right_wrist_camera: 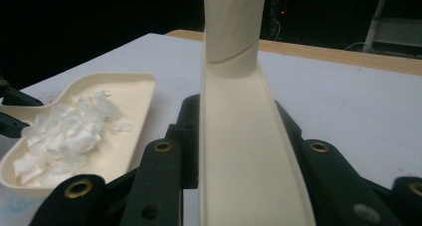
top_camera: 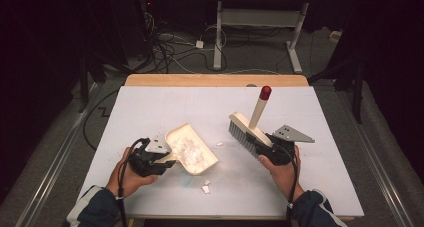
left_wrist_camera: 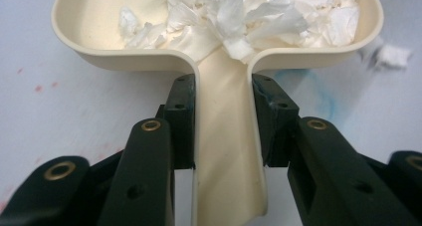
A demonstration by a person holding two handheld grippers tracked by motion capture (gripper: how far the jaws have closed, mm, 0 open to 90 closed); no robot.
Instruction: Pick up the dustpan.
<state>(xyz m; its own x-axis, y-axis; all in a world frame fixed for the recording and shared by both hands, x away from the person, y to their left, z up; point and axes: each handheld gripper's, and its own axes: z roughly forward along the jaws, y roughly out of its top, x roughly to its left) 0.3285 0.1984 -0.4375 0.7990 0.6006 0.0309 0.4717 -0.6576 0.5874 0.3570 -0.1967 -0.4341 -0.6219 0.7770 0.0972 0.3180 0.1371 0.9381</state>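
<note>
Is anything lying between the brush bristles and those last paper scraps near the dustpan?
Nothing visible does. The brush, held in the right gripper, has bare table between it and the scraps beside the dustpan, which the left gripper holds.

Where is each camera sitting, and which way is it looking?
High view: above the person's side, looking forward and down on the table; both forearms and hands show, left gripper, right gripper.
Left gripper view: on the left gripper, looking along its jaws clamping the dustpan handle.
Right gripper view: on the right gripper, looking along the brush handle.
Shared: both gripper views show the dustpan's paper scraps.
</note>
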